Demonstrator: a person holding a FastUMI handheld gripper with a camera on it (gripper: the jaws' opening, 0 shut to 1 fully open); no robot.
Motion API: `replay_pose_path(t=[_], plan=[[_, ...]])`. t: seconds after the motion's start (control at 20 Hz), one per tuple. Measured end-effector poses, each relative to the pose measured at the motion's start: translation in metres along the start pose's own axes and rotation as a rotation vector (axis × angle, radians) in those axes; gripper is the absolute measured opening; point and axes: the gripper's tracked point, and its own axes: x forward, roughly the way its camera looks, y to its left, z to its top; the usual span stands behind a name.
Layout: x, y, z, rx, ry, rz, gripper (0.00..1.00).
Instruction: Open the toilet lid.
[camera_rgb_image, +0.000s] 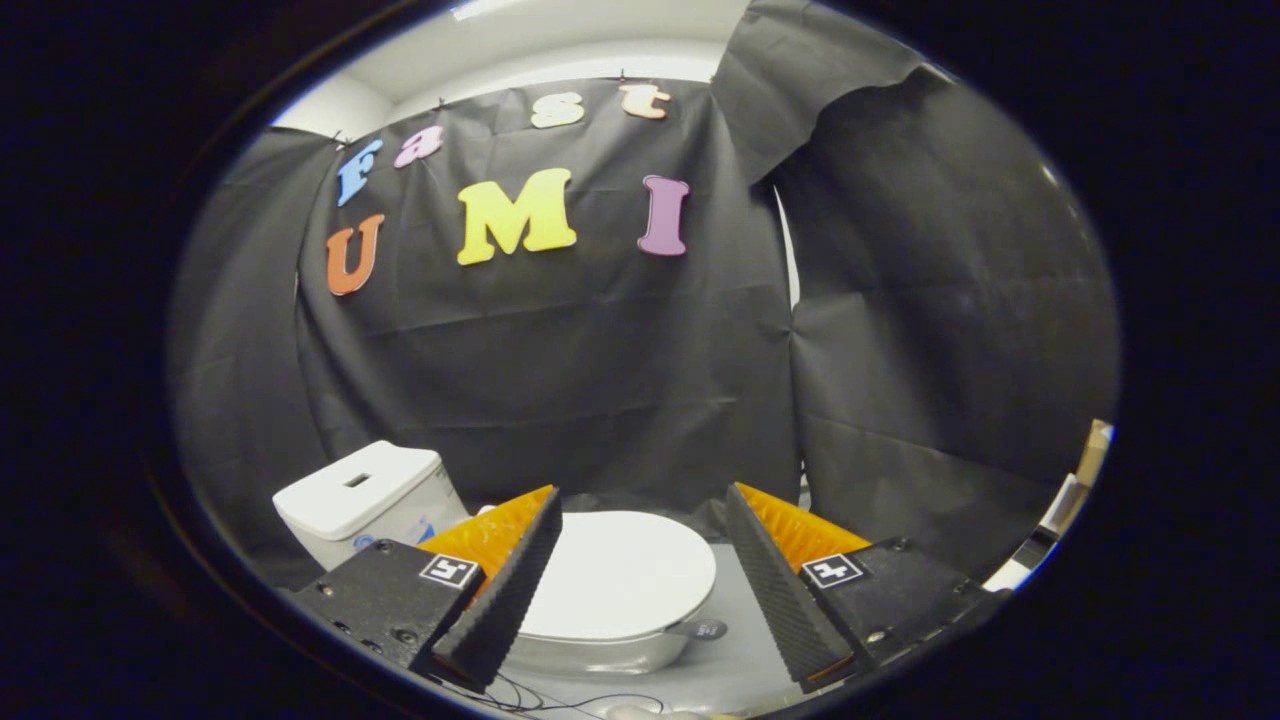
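The toilet lid (620, 570) lies flat and closed on the bowl (590, 652), a white oval seen from above and a little to one side. It sits between the two fingers and just beyond them, with most of its surface showing in the gap. Its far edge curves cleanly against the dark cloth behind; its near edge overhangs the bowl's rim, which shows as a paler band underneath. A small tab or handle (703, 629) sticks out at the lid's right side, low on the rim.

The gripper (645, 515) is spread wide, its fingers well apart and touching nothing. The left finger (505, 590) overlaps the lid's left edge in the view; whether it is above it or beside it cannot be told. The right finger (775, 590) stands clear of the lid, with a strip of pale floor (745, 640) between them.

Left of the lid and behind the left finger stands the white cistern (365, 492), with a slot in its top. Black cloth walls (600, 380) close in behind and to the right of the toilet. Thin cables (560, 700) trail on the floor near the bowl's front.
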Motion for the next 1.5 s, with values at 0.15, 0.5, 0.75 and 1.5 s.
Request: replay_pose_path(t=[0.15,0.5,0.75,1.5], plan=[[0.02,-0.006,-0.014,0.062,0.054,0.028,1.0],[0.06,-0.048,-0.076,0.269,0.215,0.032,1.0],[0.079,-0.074,-0.127,0.438,0.344,0.031,1.0],[0.106,-0.097,-0.213,0.653,0.561,0.033,0.97]])
